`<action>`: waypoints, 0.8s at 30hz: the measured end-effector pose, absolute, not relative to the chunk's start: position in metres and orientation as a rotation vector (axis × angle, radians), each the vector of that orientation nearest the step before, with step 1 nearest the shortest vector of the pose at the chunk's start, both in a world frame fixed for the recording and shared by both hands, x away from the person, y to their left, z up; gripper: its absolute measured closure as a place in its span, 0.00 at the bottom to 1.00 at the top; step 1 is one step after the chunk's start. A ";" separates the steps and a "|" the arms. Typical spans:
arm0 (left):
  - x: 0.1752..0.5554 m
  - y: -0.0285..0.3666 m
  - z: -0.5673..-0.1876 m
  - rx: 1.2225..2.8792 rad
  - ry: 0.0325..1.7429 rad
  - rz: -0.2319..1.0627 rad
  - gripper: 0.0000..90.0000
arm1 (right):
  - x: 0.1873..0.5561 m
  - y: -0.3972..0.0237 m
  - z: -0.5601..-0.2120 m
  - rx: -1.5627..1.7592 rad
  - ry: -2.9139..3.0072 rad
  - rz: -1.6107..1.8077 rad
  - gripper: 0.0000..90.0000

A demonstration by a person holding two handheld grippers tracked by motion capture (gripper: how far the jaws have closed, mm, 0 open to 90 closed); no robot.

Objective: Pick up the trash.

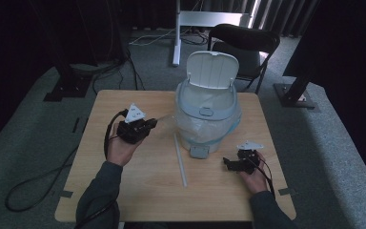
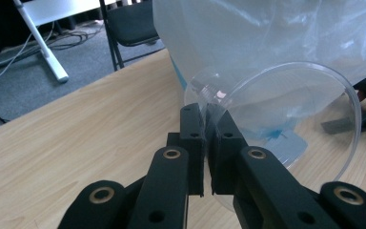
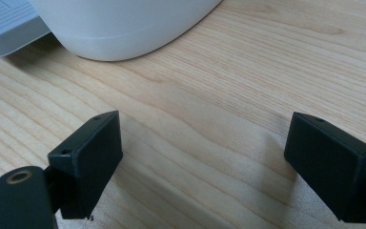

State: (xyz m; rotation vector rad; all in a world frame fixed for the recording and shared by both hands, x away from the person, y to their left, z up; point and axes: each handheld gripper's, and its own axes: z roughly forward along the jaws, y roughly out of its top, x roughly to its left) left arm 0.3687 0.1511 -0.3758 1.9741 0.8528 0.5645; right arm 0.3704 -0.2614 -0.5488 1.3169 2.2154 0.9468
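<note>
Light wood table on grey carpet, dark room; white lidded bin w/ clear liner at far centre. I see L gripper raised near bin, jaws pinched on clear round plastic cup at its rim. R gripper low over tabletop by bin base, jaws wide apart, nothing held.
</note>
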 end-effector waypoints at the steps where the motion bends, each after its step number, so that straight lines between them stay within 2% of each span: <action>1: 0.369 0.151 -0.375 1.976 0.853 0.568 0.95 | 0.370 -0.261 -0.549 1.317 2.215 0.947 0.13; 24: 0.372 0.153 -0.355 1.953 0.839 0.610 0.95 | 0.370 -0.261 -0.549 1.317 2.215 0.948 0.13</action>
